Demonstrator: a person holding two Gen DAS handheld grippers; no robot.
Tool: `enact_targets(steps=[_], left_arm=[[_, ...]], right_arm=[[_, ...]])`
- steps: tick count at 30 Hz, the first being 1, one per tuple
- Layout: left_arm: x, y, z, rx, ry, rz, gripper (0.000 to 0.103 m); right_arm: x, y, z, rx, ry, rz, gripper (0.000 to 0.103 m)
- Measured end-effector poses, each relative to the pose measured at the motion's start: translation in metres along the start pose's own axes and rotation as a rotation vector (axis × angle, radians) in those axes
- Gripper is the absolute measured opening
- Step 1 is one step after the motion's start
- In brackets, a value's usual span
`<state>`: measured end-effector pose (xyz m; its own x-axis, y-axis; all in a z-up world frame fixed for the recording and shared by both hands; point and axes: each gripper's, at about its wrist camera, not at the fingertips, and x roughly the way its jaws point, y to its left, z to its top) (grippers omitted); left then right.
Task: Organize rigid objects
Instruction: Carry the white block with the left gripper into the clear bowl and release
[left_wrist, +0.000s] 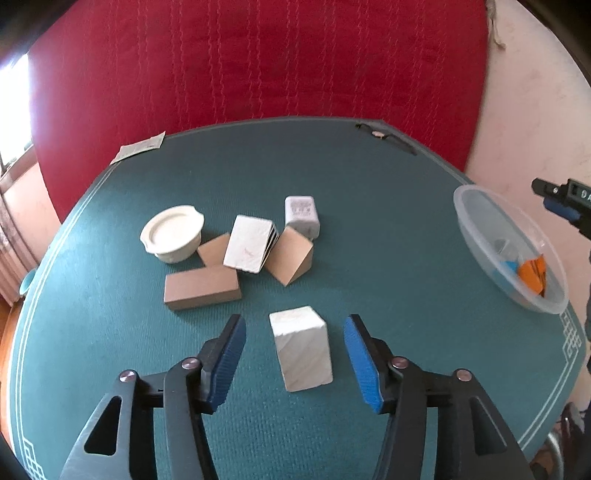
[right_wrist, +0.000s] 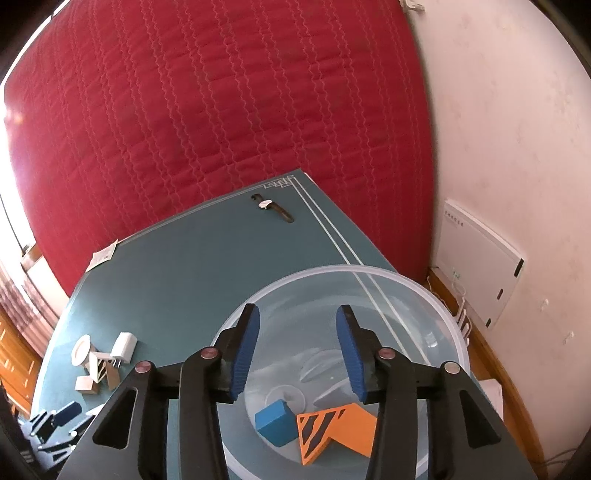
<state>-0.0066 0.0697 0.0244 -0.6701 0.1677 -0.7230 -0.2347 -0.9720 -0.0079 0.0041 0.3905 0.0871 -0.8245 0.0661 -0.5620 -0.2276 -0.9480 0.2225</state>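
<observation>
Left tongs (left_wrist: 293, 363) are spread apart with a white block (left_wrist: 301, 349) standing on the green surface (left_wrist: 406, 258) between the pads, not touching either one. Just past the tips sits a pile of tan blocks (left_wrist: 201, 288), a white charger (left_wrist: 301, 214) and a cream lid (left_wrist: 173, 232). Right tongs (right_wrist: 297, 350) hang open and empty above the clear bowl (right_wrist: 443, 314), with a blue block (right_wrist: 275, 422) and an orange wedge (right_wrist: 332, 428) lying inside below the pads

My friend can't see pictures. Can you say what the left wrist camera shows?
The left gripper is open around a white block on the green table, not touching it. Behind sit tan blocks, a white tub and a charger; a clear bowl is right.
</observation>
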Motion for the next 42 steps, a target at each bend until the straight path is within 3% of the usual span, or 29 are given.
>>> enact_targets(steps=[9, 12, 15, 22, 26, 42], left_arm=[[0.014, 0.002, -0.005, 0.001, 0.037, 0.012, 0.057], [0.018, 0.002, -0.005, -0.009, 0.054, 0.003, 0.039], [0.015, -0.002, -0.002, -0.002, 0.051, -0.005, 0.032], [0.001, -0.034, 0.015, 0.075, -0.006, -0.049, 0.032], [-0.01, -0.062, 0.031, 0.135, -0.042, -0.116, 0.032], [-0.001, -0.153, 0.063, 0.267, -0.073, -0.292, 0.032]], right_arm=[[0.0, 0.004, -0.001, -0.005, -0.001, 0.002, 0.045], [-0.001, 0.006, 0.0, -0.011, -0.001, 0.004, 0.045], [-0.003, 0.008, 0.0, -0.015, -0.006, 0.006, 0.045], [-0.007, 0.005, 0.003, -0.002, -0.03, 0.003, 0.045], [-0.011, 0.001, 0.007, 0.014, -0.046, 0.002, 0.045], [-0.018, -0.01, 0.015, 0.06, -0.078, -0.014, 0.045]])
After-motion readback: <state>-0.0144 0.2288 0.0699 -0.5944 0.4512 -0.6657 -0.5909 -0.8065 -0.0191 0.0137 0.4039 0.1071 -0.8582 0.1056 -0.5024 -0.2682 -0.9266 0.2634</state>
